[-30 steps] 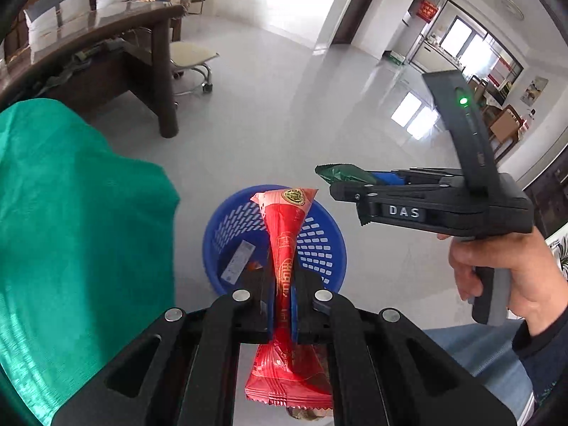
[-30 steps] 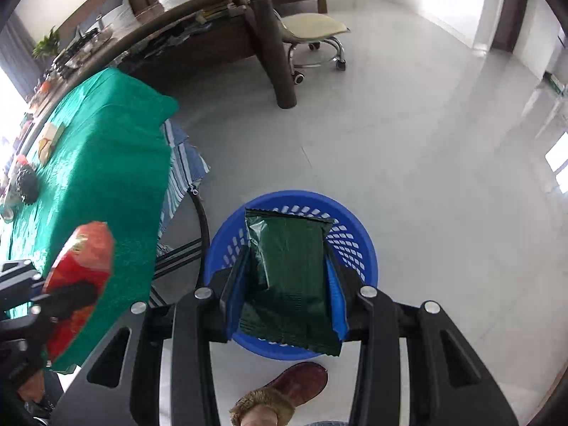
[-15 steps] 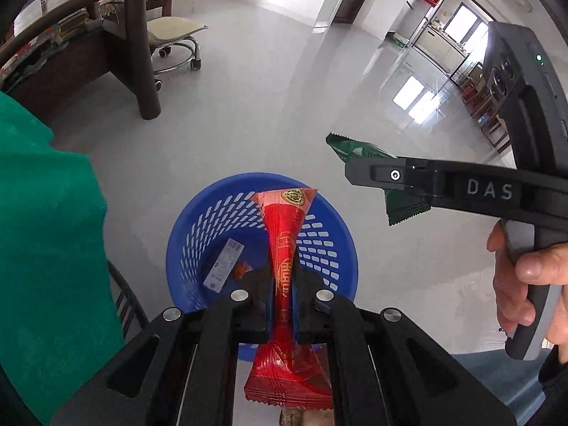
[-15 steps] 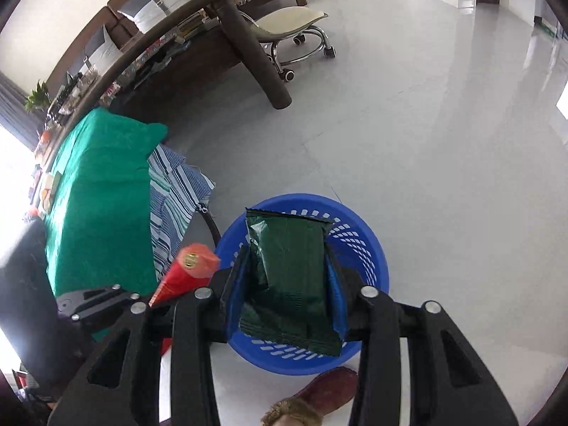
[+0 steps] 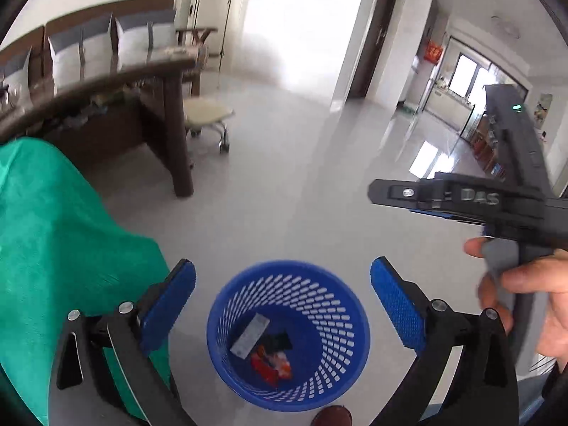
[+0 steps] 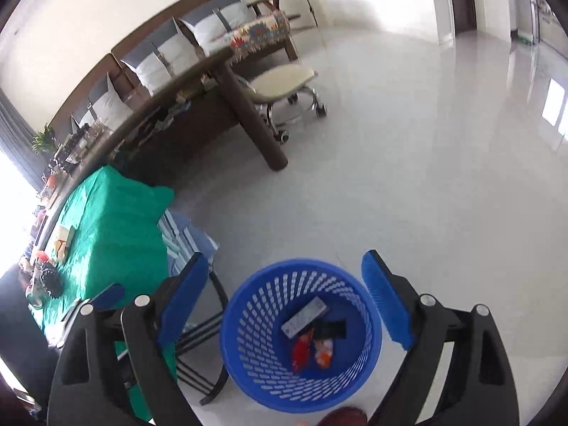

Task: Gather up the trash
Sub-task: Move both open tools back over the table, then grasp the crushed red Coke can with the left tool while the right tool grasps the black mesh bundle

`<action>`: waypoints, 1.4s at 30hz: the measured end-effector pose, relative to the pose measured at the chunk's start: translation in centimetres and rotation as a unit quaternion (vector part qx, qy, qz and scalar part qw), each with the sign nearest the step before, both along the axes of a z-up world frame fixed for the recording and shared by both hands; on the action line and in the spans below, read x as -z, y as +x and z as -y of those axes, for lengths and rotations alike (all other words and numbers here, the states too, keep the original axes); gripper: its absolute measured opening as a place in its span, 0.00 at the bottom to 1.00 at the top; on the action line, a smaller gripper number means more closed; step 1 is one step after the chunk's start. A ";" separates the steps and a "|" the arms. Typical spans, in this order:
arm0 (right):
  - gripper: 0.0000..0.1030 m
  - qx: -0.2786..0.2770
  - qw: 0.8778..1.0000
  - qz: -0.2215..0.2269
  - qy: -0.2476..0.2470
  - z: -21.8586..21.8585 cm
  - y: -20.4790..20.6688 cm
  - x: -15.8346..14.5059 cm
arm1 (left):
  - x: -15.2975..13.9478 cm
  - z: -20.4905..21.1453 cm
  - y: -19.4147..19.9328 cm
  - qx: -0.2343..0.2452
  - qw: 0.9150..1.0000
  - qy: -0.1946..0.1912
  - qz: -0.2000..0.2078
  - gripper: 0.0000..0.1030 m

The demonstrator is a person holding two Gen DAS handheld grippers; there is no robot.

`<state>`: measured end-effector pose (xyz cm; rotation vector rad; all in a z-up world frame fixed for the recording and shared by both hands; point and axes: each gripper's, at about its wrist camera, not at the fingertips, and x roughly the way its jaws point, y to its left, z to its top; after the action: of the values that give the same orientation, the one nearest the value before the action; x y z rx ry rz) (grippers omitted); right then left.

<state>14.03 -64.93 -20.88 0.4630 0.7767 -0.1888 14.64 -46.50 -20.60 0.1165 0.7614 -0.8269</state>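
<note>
Opening wide with nothing between them, both sets of fingers, left gripper (image 5: 283, 289) and right gripper (image 6: 285, 291), hang above the round blue perforated plastic basket (image 5: 349, 326); swinging low toward the green-clothed bench (image 6: 117, 220) risks knocking it over.

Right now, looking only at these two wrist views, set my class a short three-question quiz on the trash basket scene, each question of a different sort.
1. True or false: the blue basket stands on the green tablecloth.
2. Multiple choice. Between the pads of the left claw there is: A) a red wrapper; B) nothing held; C) a green packet.
3. Fill in: the red wrapper lies ___ the basket.

Key
1. False: it stands on the pale floor, beside the cloth.
2. B: its jaws are opening, wide apart, with only the basket seen below. The right claw is opening too, nothing between.
3. Inside, on the bottom, next to a grey flat packet and a dark packet.
</note>
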 end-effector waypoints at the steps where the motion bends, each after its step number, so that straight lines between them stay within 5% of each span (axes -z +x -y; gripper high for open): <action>1: 0.95 0.002 1.000 0.011 -0.012 -0.3 0.0 -0.6 | -0.8 -0.6 -0.4 -0.001 1.000 -0.008 0.005 0.95; 5: 0.95 -0.004 0.996 0.041 -0.077 -2.8 0.4 -3.4 | -3.1 -3.7 -1.8 -0.013 1.000 -0.019 -0.018 0.95; 9: 0.95 -0.029 0.991 0.062 -0.113 -6.6 0.9 -5.1 | -3.8 -6.6 -2.6 -0.048 0.997 0.057 -0.023 0.95; 17: 0.95 -0.149 0.980 0.062 -0.120 -18.6 3.7 -5.5 | -5.4 -18.6 -2.9 -0.114 0.990 0.077 -0.015 0.95; 23: 0.95 -0.226 0.968 0.039 -0.103 -27.5 5.0 -4.4 | -6.1 -30.2 -3.0 -0.194 0.976 0.098 0.002 0.95; 33: 0.95 -0.395 0.907 0.007 -0.147 -44.3 3.5 -0.4 | -4.2 -47.1 1.1 -0.316 0.942 0.107 -0.025 0.95; 37: 0.95 -0.418 0.892 -0.005 -0.173 -46.5 3.9 0.6 | -3.0 -49.0 4.6 -0.281 0.952 0.113 -0.045 0.95; 42: 0.95 -0.419 0.894 -0.016 -0.159 -46.3 4.5 1.1 | -2.0 -48.8 8.6 -0.218 0.965 0.141 -0.025 0.95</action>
<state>18.51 -18.60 -21.97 -0.2118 0.8967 0.4821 23.26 2.32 -18.63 0.1747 0.9080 -0.3011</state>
